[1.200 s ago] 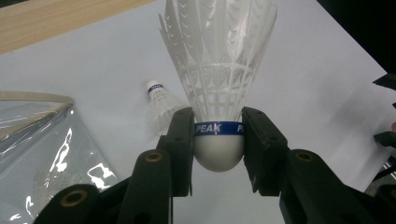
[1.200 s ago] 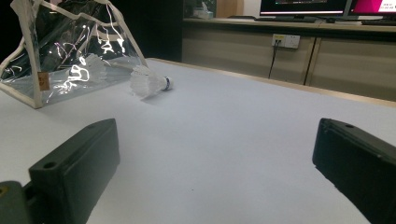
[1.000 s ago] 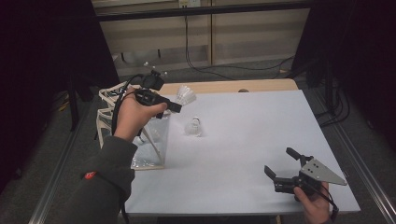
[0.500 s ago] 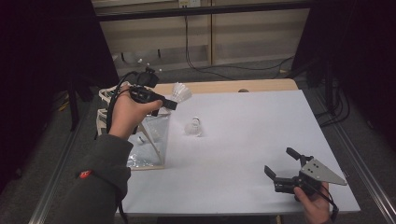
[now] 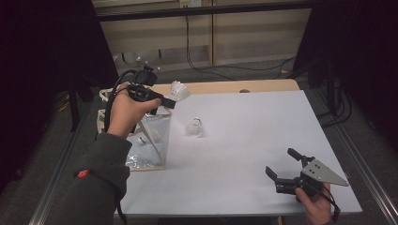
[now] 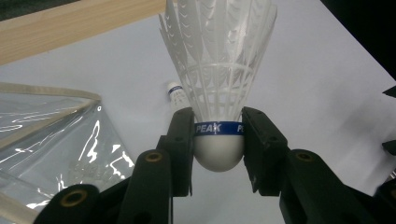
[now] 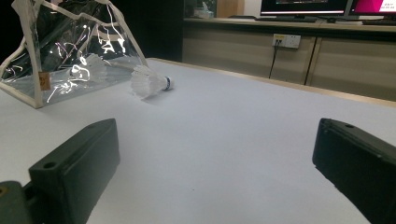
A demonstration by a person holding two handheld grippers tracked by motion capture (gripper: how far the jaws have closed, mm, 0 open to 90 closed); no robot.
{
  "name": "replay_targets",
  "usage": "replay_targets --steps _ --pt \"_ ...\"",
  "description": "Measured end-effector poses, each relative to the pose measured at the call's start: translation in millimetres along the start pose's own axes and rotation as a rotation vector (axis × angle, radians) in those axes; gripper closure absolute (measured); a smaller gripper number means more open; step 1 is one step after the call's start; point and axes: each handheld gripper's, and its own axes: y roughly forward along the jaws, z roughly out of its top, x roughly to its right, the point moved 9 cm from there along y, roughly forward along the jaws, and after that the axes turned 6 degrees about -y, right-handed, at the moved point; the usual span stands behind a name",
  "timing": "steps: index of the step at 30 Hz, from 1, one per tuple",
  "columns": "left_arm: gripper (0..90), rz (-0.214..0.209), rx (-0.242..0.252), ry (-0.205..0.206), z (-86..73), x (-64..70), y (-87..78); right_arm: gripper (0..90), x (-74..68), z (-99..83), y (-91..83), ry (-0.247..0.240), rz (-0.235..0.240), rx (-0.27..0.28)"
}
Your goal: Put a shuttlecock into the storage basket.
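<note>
In the high view, a white table (image 5: 244, 140) with a wooden strip along its far edge is seen in a dim room, with pale cabinets and cables behind it. The left gripper (image 5: 170, 102) is held above the table's far left corner, over a clear plastic bag (image 5: 150, 140), and a white shuttlecock (image 5: 178, 90) is clamped at its tip. A second shuttlecock (image 5: 194, 126) is seen lying on the table just beside the bag. The right gripper (image 5: 284, 164) is held low near the table's near right corner, its jaws spread apart with nothing between them.

In the left gripper view, the held shuttlecock (image 6: 218, 93) is gripped by its rounded white cork base, the two black jaws pressed against the blue band printed "PEAK". Its feathered skirt is pointed away from the camera. The bag's glossy, creased film (image 6: 51, 135) is seen at the left, and the lying shuttlecock (image 6: 176, 94) behind the jaw.

In the right gripper view, the blocky matte jaws are shown wide apart above the smooth table (image 7: 224, 154). Farther off, the lying shuttlecock (image 7: 149, 81) is seen on its side, touching the bag (image 7: 70, 51), whose edges are trimmed in pale binding. Monitors are seen on a counter behind
</note>
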Motion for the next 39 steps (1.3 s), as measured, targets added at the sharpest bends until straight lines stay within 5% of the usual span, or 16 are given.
replay_targets --steps 39 --pt "65.6 0.033 0.018 -0.025 7.1 -14.3 -19.5 0.8 -0.8 0.1 0.5 -0.007 0.006 -0.001"
